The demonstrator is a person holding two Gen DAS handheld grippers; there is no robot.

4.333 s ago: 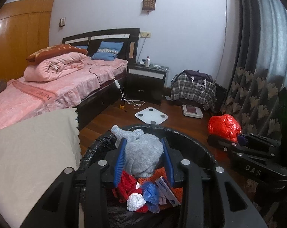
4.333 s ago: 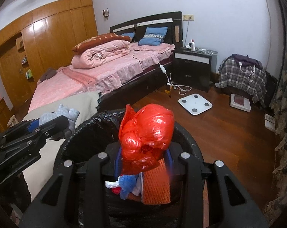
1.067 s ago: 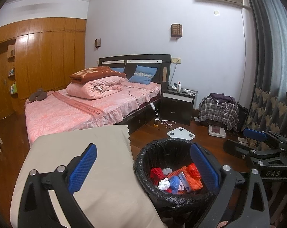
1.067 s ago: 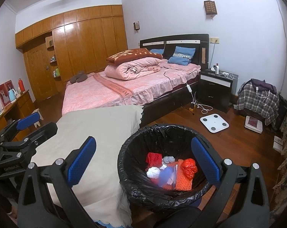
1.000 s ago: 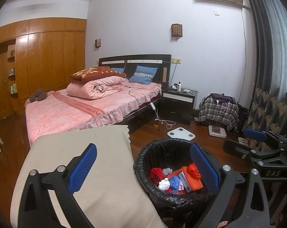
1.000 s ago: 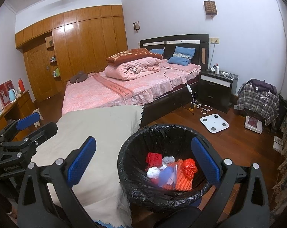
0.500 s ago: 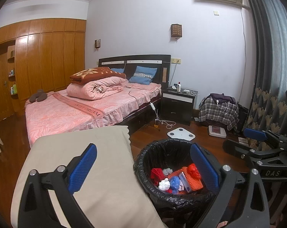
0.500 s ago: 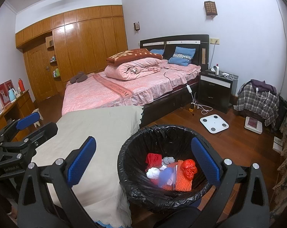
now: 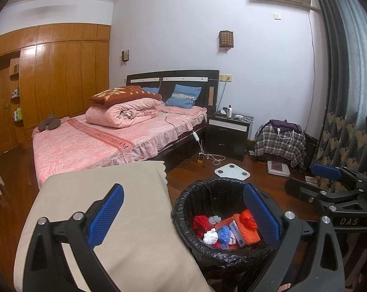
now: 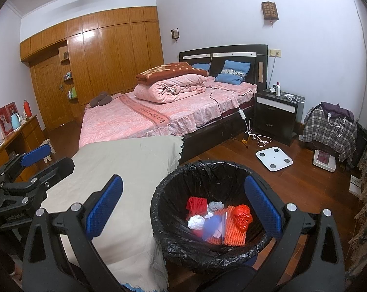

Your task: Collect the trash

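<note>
Both claws, left gripper (image 9: pixel 183 214) and right gripper (image 10: pixel 183 206), stood released and empty above the black-lined trash bin (image 10: pixel 176 185) containing a red bag (image 10: pixel 241 215) beside the beige-covered table (image 10: pixel 125 160).

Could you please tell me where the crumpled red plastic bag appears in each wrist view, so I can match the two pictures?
Left wrist view: red plastic bag lies low and right of centre, on the orange mesh inside the bin.
Right wrist view: the bag is lower centre-right, again on the mesh.
Shared landmark: the white bathroom scale on the floor beyond the bin.
</note>
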